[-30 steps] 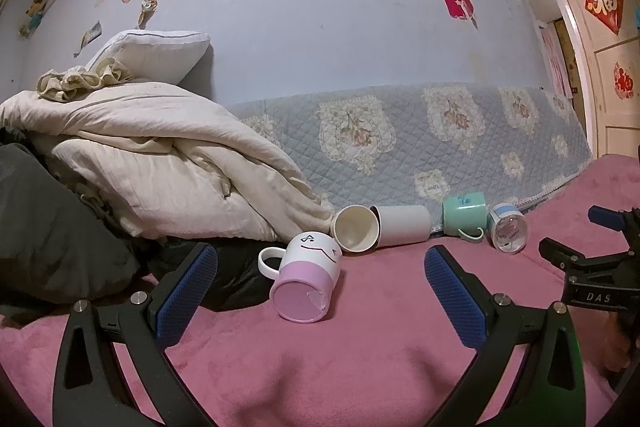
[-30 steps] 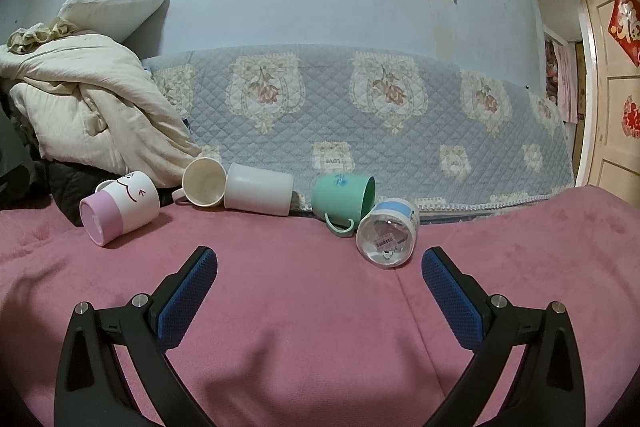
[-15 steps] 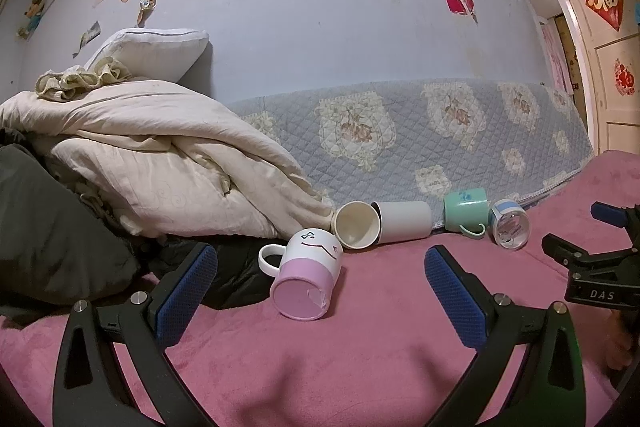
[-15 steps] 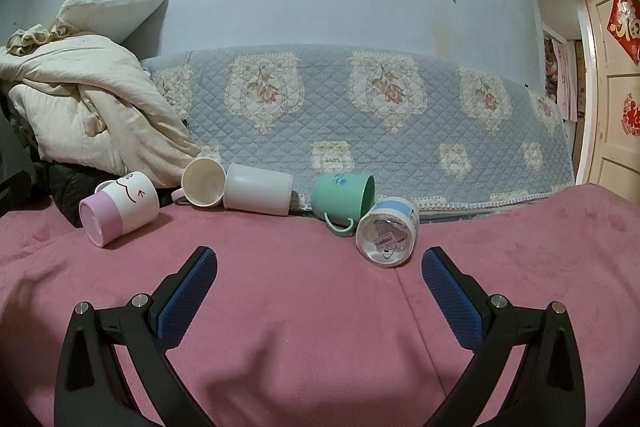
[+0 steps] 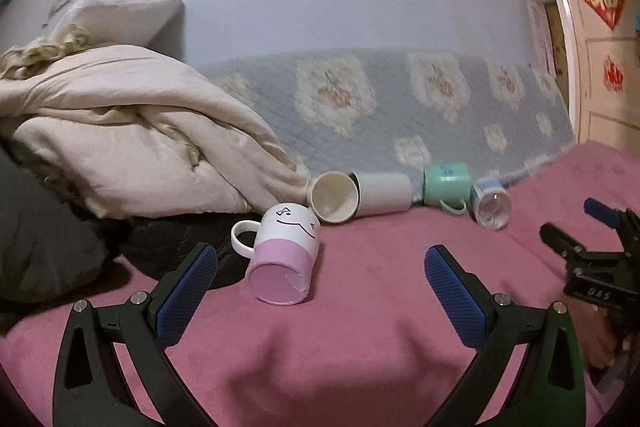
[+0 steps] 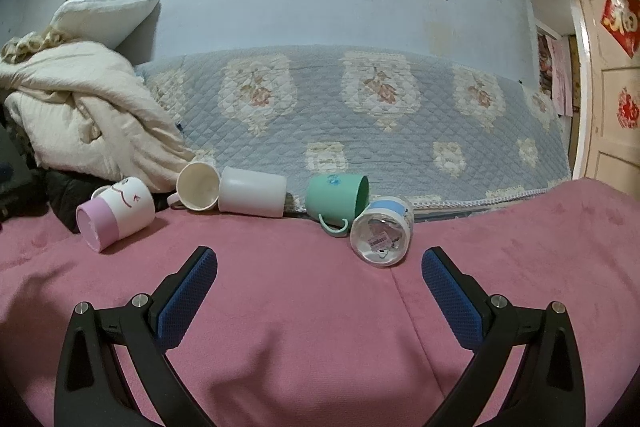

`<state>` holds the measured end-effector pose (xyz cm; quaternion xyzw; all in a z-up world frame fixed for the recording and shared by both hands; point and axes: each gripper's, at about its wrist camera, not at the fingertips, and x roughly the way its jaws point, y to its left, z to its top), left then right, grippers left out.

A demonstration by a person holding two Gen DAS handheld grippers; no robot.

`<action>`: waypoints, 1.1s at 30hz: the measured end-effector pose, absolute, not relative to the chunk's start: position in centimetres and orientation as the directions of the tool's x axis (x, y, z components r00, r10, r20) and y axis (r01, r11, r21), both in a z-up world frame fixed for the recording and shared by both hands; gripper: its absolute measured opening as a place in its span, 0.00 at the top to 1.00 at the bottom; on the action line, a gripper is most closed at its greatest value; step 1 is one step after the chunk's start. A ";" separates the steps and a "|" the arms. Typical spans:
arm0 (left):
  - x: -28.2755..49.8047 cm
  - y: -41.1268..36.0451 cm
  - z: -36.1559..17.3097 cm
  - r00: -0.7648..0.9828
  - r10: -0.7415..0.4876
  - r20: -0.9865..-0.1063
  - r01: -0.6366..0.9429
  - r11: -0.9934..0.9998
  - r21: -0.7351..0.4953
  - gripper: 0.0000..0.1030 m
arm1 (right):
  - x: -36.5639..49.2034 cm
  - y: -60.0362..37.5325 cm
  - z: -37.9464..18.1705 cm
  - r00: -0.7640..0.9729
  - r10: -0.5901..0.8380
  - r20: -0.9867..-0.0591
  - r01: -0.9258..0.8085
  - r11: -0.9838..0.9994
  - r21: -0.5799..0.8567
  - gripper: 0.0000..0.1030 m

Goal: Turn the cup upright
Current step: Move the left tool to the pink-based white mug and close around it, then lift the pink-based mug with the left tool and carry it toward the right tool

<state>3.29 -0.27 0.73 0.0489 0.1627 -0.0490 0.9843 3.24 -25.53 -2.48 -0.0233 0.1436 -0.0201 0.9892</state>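
Observation:
Several cups lie on their sides on the pink blanket (image 5: 360, 327). A pink-and-white face mug (image 5: 284, 259) lies with its base toward me, just ahead of my open, empty left gripper (image 5: 320, 279). Behind it lie a cream mug (image 5: 334, 197), a white cup (image 5: 384, 193), a green mug (image 5: 444, 185) and a clear blue-banded cup (image 5: 492, 207). In the right wrist view my right gripper (image 6: 320, 275) is open and empty, short of the clear cup (image 6: 382, 233) and green mug (image 6: 338, 197). The face mug (image 6: 114, 213) lies at the left there.
A heap of cream bedding (image 5: 132, 131) and dark cloth (image 5: 44, 239) sits at the left. A quilted blue floral cover (image 6: 360, 115) rises behind the cups against the wall. The right gripper (image 5: 592, 259) shows at the right edge of the left wrist view.
My left gripper has moved closer to the pink-and-white mug, which now looks larger and nearer. The right gripper has barely moved. No cup has shifted.

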 end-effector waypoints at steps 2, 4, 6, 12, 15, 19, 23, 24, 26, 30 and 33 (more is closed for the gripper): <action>4.0 0.0 1.6 0.939 -0.072 -0.338 0.111 0.989 0.097 0.00 | 3.4 -26.0 -2.5 0.954 -0.046 -0.295 0.037 0.999 -0.035 0.00; 5.2 0.5 2.7 0.925 -0.083 -0.371 0.126 0.988 0.094 0.00 | 3.6 -26.3 -2.6 0.950 -0.043 -0.311 0.038 0.999 -0.023 0.00; 7.0 1.2 3.5 0.904 -0.100 -0.415 0.139 0.988 0.065 0.00 | 3.7 -26.5 -2.6 0.947 -0.046 -0.318 0.042 0.999 -0.017 0.00; 14.3 3.2 3.7 0.743 -0.175 -0.645 0.150 0.984 -0.095 0.39 | 3.6 -26.4 -2.5 0.947 -0.052 -0.317 0.047 0.999 -0.024 0.00; 16.6 3.1 2.8 0.673 -0.193 -0.714 0.145 0.981 -0.129 0.46 | 3.5 -26.4 -2.5 0.946 -0.051 -0.320 0.048 0.999 -0.018 0.00; 18.5 2.3 0.4 0.597 -0.115 -0.794 0.118 0.991 -0.055 0.44 | 3.6 -26.5 -2.4 0.947 -0.052 -0.317 0.051 0.999 -0.009 0.00; 20.0 2.6 -2.3 0.529 -0.089 -0.844 0.071 0.996 -0.061 0.34 | 3.6 -26.7 -2.4 0.945 -0.050 -0.324 0.052 0.999 -0.004 0.00; 20.2 2.8 -2.5 0.524 -0.091 -0.847 0.061 0.996 -0.069 0.33 | 3.6 -26.7 -2.4 0.945 -0.049 -0.324 0.052 0.999 -0.002 0.00; 20.8 3.2 -3.2 0.501 -0.097 -0.860 0.050 0.995 -0.083 0.31 | 3.7 -26.7 -2.4 0.945 -0.050 -0.324 0.052 0.999 -0.003 0.00; 22.0 3.4 -4.8 0.435 -0.111 -0.893 0.034 0.994 -0.107 0.34 | 3.7 -26.7 -2.4 0.944 -0.051 -0.326 0.052 0.999 -0.004 0.00; 21.8 3.6 -4.6 0.447 -0.165 -0.879 0.041 0.986 -0.164 0.36 | 3.7 -26.8 -2.4 0.943 -0.052 -0.328 0.054 0.999 -0.003 0.00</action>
